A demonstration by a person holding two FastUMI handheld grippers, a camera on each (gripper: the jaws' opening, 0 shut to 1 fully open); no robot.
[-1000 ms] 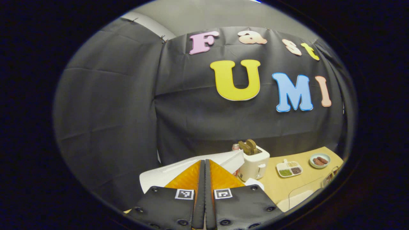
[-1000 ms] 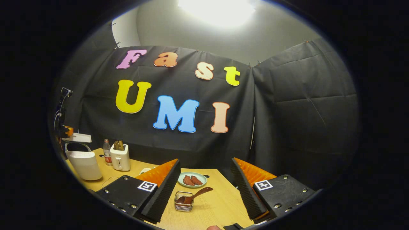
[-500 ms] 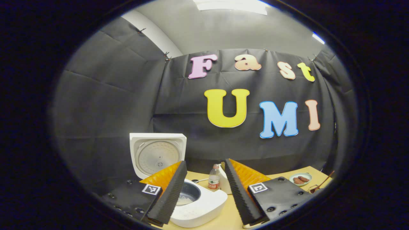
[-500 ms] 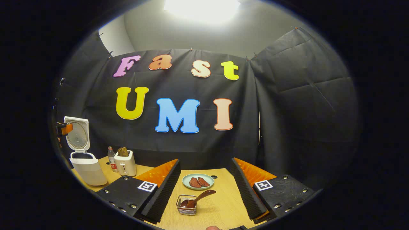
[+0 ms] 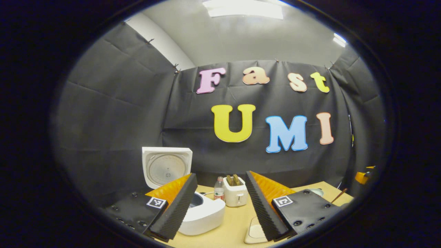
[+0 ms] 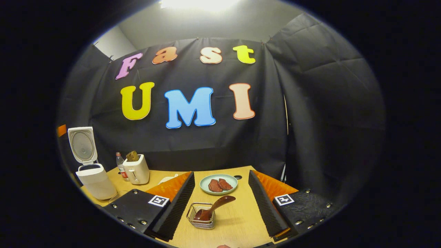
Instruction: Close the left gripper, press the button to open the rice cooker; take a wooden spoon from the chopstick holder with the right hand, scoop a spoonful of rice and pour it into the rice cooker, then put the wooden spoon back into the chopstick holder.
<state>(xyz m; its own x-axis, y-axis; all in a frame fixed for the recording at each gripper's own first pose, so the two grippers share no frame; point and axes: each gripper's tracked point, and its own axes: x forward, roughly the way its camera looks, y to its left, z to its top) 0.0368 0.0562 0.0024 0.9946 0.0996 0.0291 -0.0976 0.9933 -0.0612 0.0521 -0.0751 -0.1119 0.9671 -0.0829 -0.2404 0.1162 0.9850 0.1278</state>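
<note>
The white rice cooker (image 5: 203, 215) stands with its lid (image 5: 167, 168) swung upright, just beyond my left gripper (image 5: 220, 203), which is open and holds nothing. In the right gripper view the cooker (image 6: 95, 181) is far off at the left with its lid (image 6: 82, 144) up. A wooden spoon (image 6: 216, 206) leans bowl-down in the wire chopstick holder (image 6: 201, 218) on the table. My right gripper (image 6: 220, 201) is open, and the holder sits between and just ahead of its fingers, untouched.
A white toaster (image 5: 235, 194) with toast and a small bottle (image 5: 219, 188) stand right of the cooker. A pale plate (image 6: 218, 184) with brown pieces lies beyond the holder. A white dish (image 5: 255, 232) lies near my left gripper. Black cloth walls close the wooden table (image 6: 237, 224).
My left gripper went from shut to open and drew back from the cooker, whose lid swung up. The right gripper tilted down a little toward the holder.
</note>
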